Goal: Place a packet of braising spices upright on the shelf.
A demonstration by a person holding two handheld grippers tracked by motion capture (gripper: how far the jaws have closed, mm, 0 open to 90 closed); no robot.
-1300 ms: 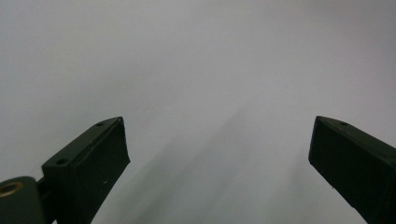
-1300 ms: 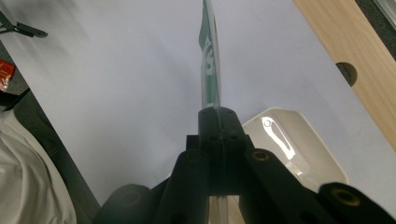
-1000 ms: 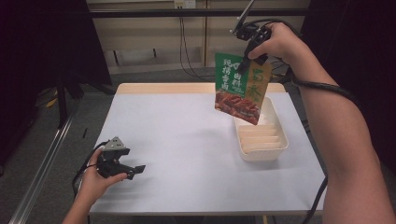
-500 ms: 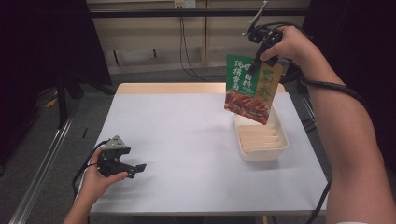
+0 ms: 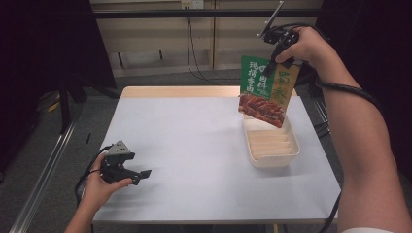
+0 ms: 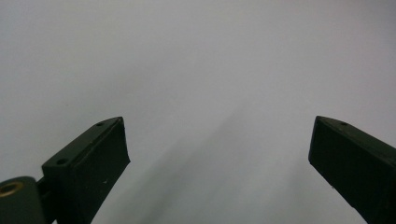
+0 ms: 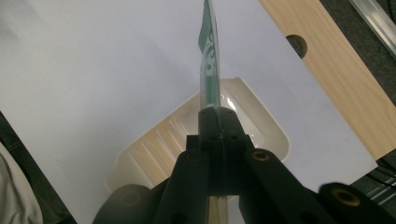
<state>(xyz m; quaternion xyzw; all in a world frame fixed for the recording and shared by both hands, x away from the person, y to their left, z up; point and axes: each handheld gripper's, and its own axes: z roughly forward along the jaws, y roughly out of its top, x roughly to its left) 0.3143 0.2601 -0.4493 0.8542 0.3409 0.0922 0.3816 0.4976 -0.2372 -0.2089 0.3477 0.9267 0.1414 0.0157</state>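
since the earlier frame, right gripper (image 5: 273, 57), clamped on the sauce packet (image 5: 265, 92), has carried it rightward above the tray (image 5: 286, 155), probably for lowering in; next: descend, release. left gripper (image 5: 138, 174) rests agape, nothing between.

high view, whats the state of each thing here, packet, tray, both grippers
packet: hanging upright in the air above the tray's far end, pinched at its top edge
tray: empty, flat on the table
right gripper: shut on the packet
left gripper: open, holding nothing, low over the table
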